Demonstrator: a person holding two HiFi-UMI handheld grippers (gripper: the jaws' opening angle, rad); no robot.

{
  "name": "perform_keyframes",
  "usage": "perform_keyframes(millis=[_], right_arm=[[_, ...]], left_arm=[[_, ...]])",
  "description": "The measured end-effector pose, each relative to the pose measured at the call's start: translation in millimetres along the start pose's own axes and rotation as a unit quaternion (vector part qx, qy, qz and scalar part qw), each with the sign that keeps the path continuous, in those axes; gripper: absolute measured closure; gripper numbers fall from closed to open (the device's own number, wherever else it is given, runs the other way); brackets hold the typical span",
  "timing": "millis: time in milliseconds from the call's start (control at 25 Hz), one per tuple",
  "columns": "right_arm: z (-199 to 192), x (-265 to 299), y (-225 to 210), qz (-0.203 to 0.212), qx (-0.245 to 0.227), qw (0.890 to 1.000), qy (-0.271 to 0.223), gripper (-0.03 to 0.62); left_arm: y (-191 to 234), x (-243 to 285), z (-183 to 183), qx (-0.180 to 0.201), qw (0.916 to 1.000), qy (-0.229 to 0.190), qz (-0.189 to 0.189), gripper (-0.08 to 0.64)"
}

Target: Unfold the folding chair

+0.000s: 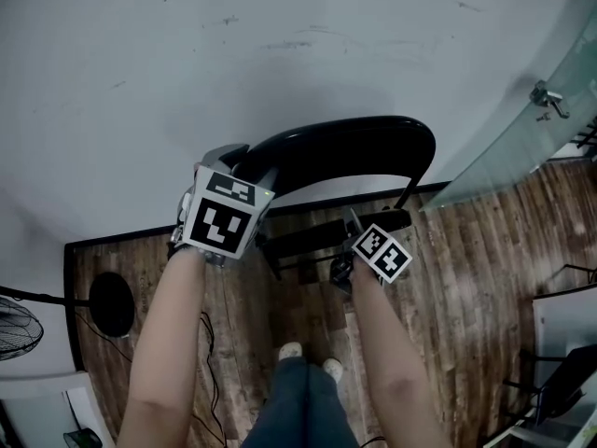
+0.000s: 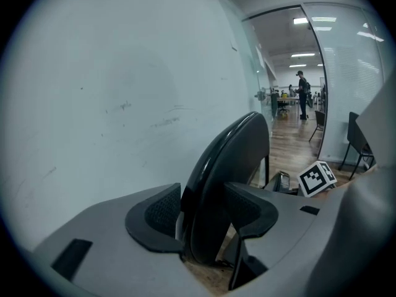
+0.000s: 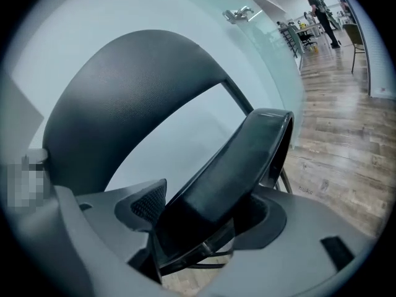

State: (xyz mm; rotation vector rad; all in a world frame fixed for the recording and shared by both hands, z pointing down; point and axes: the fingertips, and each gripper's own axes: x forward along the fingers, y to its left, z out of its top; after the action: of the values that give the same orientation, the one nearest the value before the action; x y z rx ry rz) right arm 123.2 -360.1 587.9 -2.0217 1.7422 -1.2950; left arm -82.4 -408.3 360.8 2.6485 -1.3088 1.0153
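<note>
A black folding chair stands against the wall, its curved backrest (image 1: 345, 152) uppermost and its seat (image 1: 308, 239) tilted up below it. My left gripper (image 1: 247, 166) is shut on the backrest's left end; in the left gripper view both pads (image 2: 164, 212) press the backrest's edge (image 2: 235, 153). My right gripper (image 1: 362, 224) is lower, at the seat's front edge. In the right gripper view the seat (image 3: 247, 159) lies between the jaws of my right gripper (image 3: 204, 218), which stand open around it; the right pad is hidden behind it. The backrest (image 3: 124, 98) rises behind.
A white wall (image 1: 233, 54) is right behind the chair, and a glass partition (image 1: 522, 129) with a metal handle (image 1: 550, 99) is at the right. The floor is wood (image 1: 466, 269). A fan (image 1: 14, 329) and a black round base (image 1: 112, 301) stand at the left. The person's feet (image 1: 308, 357) are close to the chair.
</note>
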Motion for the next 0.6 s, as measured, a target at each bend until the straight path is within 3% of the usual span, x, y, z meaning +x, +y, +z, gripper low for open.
perform_keyframes(millis=[320,600], right_arm=[[-37,-44,-37,0.025,0.037,0.999,0.025,0.285],[-63,-72,-68,0.022,0.055,0.998,0.036,0.275]], left_arm=[[-12,-2,-11,-0.020,0.9996,-0.005,0.017,0.354],[-22,-1,-20,-0.028,0.9993,-0.010,0.021,0.353]])
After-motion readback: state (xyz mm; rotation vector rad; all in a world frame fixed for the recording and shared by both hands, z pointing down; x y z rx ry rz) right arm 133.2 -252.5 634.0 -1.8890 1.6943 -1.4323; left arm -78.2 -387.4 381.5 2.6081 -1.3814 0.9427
